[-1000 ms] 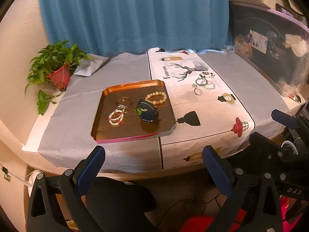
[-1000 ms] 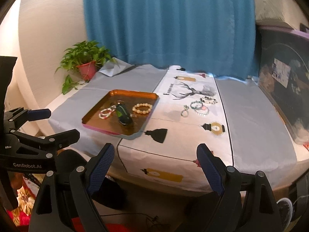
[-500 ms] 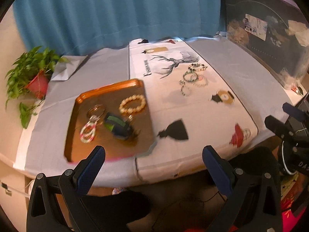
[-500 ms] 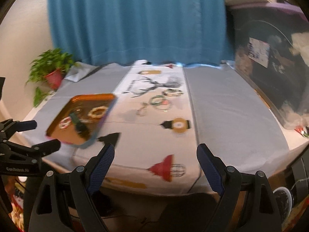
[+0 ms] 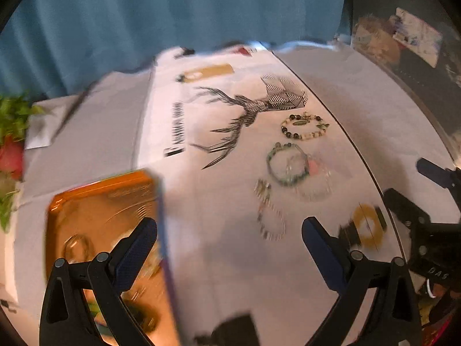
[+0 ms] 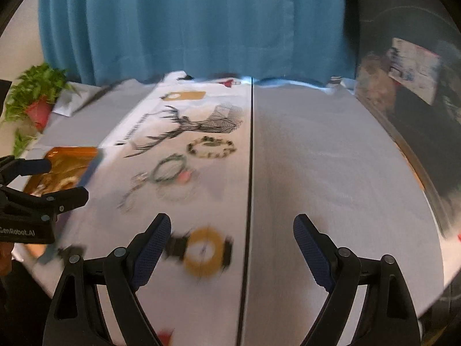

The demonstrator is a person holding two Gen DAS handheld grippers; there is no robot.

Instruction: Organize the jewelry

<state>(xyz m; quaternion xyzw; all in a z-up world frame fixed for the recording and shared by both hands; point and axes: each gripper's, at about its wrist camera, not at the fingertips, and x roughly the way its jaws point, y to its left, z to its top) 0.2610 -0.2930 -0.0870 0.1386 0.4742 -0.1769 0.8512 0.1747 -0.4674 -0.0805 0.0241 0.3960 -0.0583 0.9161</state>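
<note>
Several bracelets lie loose on the white printed cloth: a dark beaded bracelet [image 5: 304, 128] [image 6: 211, 147], a green bracelet [image 5: 285, 163] [image 6: 169, 168] with a pink tassel, and a thin chain [image 5: 269, 216] [image 6: 129, 194]. An orange tray [image 5: 100, 201] [image 6: 70, 155] at the left holds more jewelry, blurred. My left gripper [image 5: 229, 249] is open above the cloth, between the tray and the loose bracelets. My right gripper [image 6: 230, 245] is open and empty over the table's near part, right of the bracelets. Each gripper shows at the edge of the other's view.
A potted green plant [image 6: 34, 101] in a red pot stands at the far left by a blue curtain [image 6: 187, 23]. A dark cluttered bin [image 6: 417, 86] borders the table's right side. Grey cloth [image 6: 331, 173] covers the right half.
Both grippers have moved forward and down from off the table's front edge to over it. The tray has slid to the left of both views and the loose bracelets appear much closer.
</note>
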